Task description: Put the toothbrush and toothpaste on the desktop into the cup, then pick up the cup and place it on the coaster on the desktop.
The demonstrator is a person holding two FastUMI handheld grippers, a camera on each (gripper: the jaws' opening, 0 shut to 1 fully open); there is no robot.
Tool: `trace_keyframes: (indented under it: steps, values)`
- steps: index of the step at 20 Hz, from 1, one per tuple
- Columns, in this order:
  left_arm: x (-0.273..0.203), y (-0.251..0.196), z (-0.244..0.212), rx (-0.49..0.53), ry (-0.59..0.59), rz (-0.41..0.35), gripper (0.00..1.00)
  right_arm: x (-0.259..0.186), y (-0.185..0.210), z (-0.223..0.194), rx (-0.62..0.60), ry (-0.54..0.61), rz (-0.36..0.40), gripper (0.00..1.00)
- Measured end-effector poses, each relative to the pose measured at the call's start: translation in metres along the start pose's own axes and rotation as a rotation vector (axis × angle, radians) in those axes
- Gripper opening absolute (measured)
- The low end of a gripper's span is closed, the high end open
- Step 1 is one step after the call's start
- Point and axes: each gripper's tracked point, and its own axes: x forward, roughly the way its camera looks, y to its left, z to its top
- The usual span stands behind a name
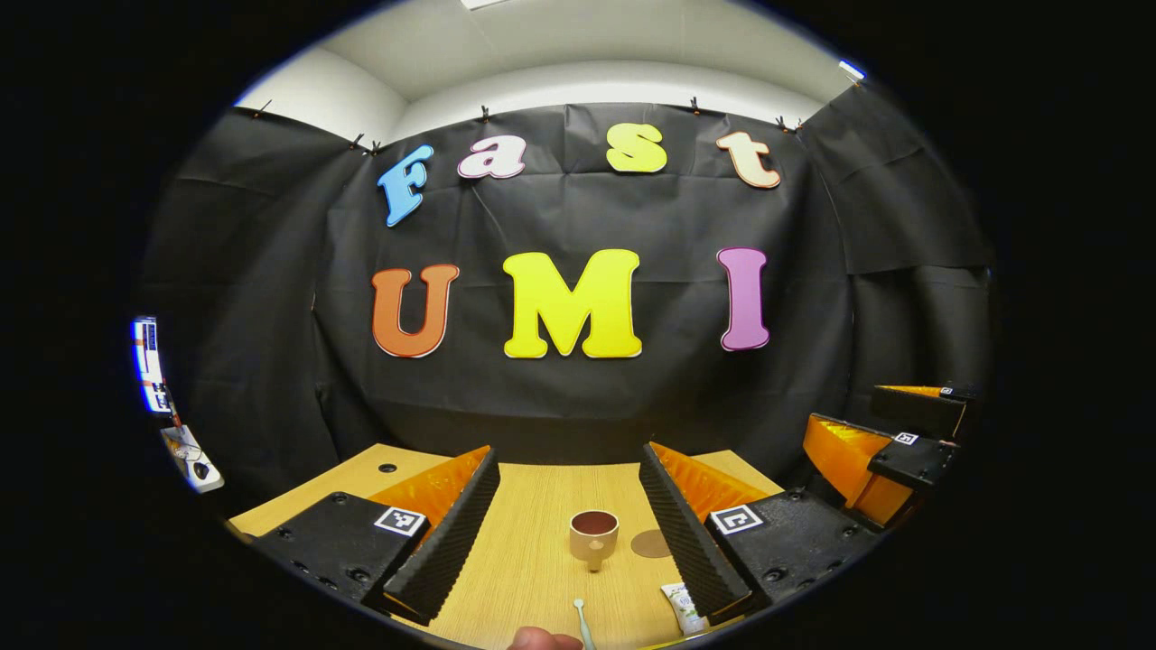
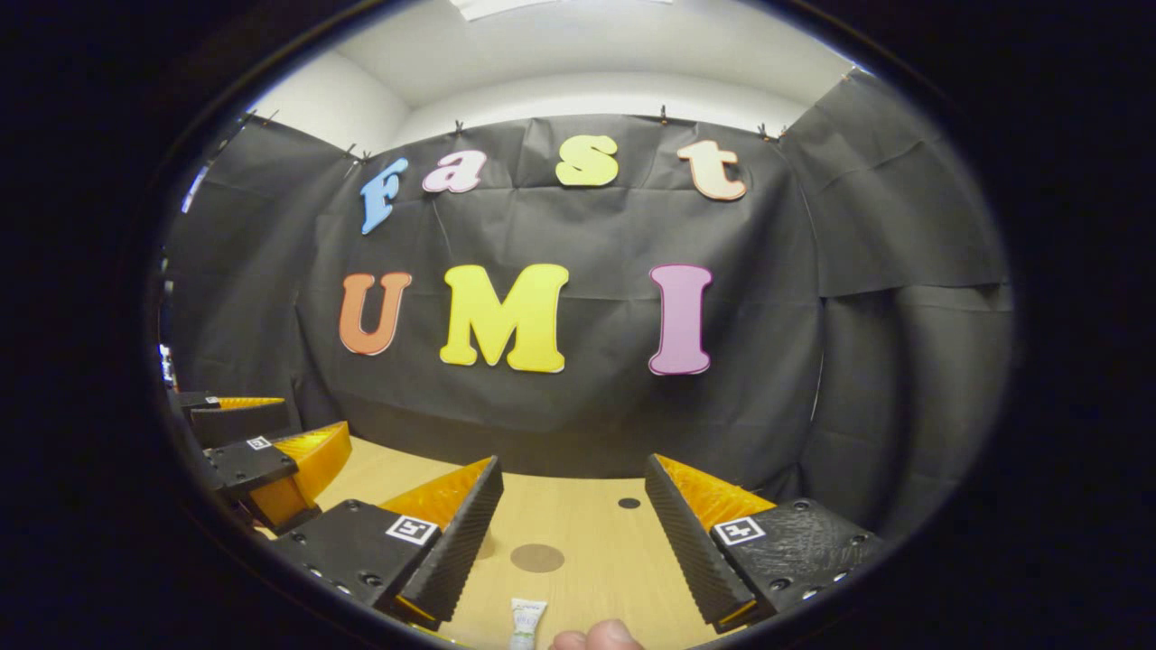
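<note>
Hand-held gripper, left [image 1: 569, 528]: we find its fingers spread wide, holding nothing, above the table [image 1: 524, 560]. Hand-held gripper, right [image 2: 573, 533]: likewise spread and bare.

Cup [image 1: 593, 537]: upright on the table, apart from the coaster, interior looks empty. We judge it rigid, light, possibly breakable; grip across the wall, below the rim.

Coaster [image 1: 650, 543]: flat brown disc just beside the cup, nothing on it.

Toothpaste [image 2: 526, 621]: small tube lying flat at the near edge. Soft, likely slippery; pinch mid-body, gently.

Toothbrush [image 1: 582, 623]: lying near the tube, thin, stiff, very light; take the handle.
</note>
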Motion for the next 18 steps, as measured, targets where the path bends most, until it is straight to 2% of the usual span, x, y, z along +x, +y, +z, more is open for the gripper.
trace_keyframes:
  steps: [4, 9, 18]
  values:
    - [0.002, 0.001, -0.014, -0.004, 0.036, 0.0, 0.98, 0.003, 0.002, -0.011, -0.005, 0.032, 0.016, 0.95]
    - [0.003, -0.002, -0.056, -0.049, 0.199, -0.017, 0.99, 0.009, 0.0, -0.063, 0.0, 0.203, 0.057, 0.95]
    - [-0.031, -0.016, -0.181, -0.083, 0.685, -0.072, 0.99, 0.001, 0.008, -0.142, 0.002, 0.478, 0.104, 0.98]
